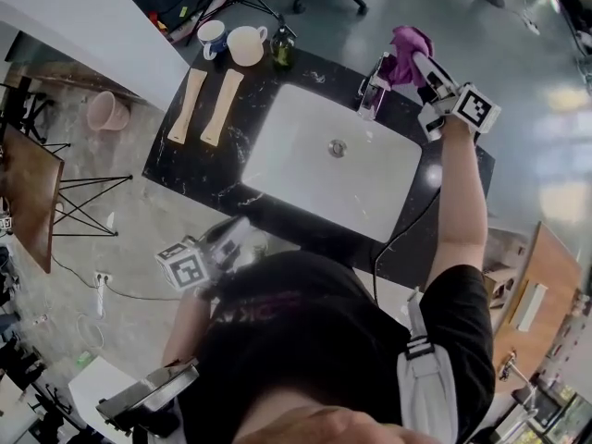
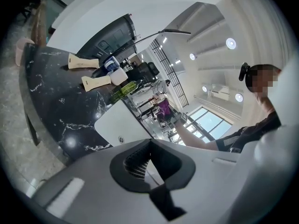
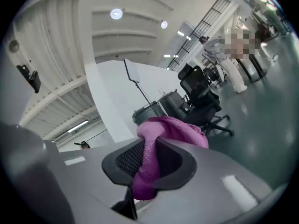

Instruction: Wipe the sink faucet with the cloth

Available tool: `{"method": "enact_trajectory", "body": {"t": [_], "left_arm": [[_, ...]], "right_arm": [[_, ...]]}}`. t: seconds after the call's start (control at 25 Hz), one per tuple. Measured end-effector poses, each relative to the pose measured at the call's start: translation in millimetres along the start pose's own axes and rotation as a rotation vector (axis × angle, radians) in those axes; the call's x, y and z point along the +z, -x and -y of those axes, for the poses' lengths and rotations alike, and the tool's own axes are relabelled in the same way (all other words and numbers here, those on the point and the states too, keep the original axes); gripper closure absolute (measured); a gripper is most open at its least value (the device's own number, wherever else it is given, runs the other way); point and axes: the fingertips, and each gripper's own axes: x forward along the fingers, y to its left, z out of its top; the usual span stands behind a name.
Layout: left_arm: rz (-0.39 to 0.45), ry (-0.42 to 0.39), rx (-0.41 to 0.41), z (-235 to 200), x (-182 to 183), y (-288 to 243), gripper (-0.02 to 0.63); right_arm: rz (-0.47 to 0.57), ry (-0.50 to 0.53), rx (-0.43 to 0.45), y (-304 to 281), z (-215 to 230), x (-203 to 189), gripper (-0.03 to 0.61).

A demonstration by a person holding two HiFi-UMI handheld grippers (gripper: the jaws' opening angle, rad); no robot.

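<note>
Right gripper point(image 1: 418, 60) clamps bunched purple fleecy cloth point(image 1: 408, 41) beside chrome faucet point(image 1: 372, 89); exposed gripper tips could scrape the metal.

We see a black marbled surface point(image 1: 245, 137) carrying a white sink point(image 1: 305, 169), its faucet point(image 1: 372, 89), two pale wooden pieces point(image 1: 188, 105), two mugs point(image 1: 247, 44) and a green bottle point(image 1: 283, 49).

I find the white sink point(image 1: 296, 169) open and roomy inside. The faucet point(image 1: 372, 91) rises at its far rim; a bottle point(image 1: 283, 48), two cups point(image 1: 246, 44) and wooden pieces point(image 1: 188, 105) crowd the table point(image 1: 208, 169) to its left.
</note>
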Motion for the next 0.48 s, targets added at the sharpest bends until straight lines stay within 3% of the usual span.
{"method": "enact_trajectory", "body": {"t": [0.16, 0.2, 0.32, 0.48], "left_arm": [[0.026, 0.02, 0.061, -4.5, -5.0, 4.0, 0.614], [0.035, 0.028, 0.079, -5.7, -6.6, 5.0, 0.614], [0.052, 0.052, 0.141, -7.6, -14.3, 7.4, 0.614], [0.071, 0.077, 0.178, -10.7, -25.9, 7.7, 0.614]], "right_arm": [[-0.175, -0.317, -0.121, -20.7, 81.9, -33.6, 0.495], [-0.2, -0.382, -0.106, -25.2, 95.7, -40.8, 0.495], [-0.273, -0.476, 0.006, -39.3, 116.4, -61.9, 0.497], [-0.493, -0.559, -0.1, -42.8, 143.6, -125.2, 0.497]]}}
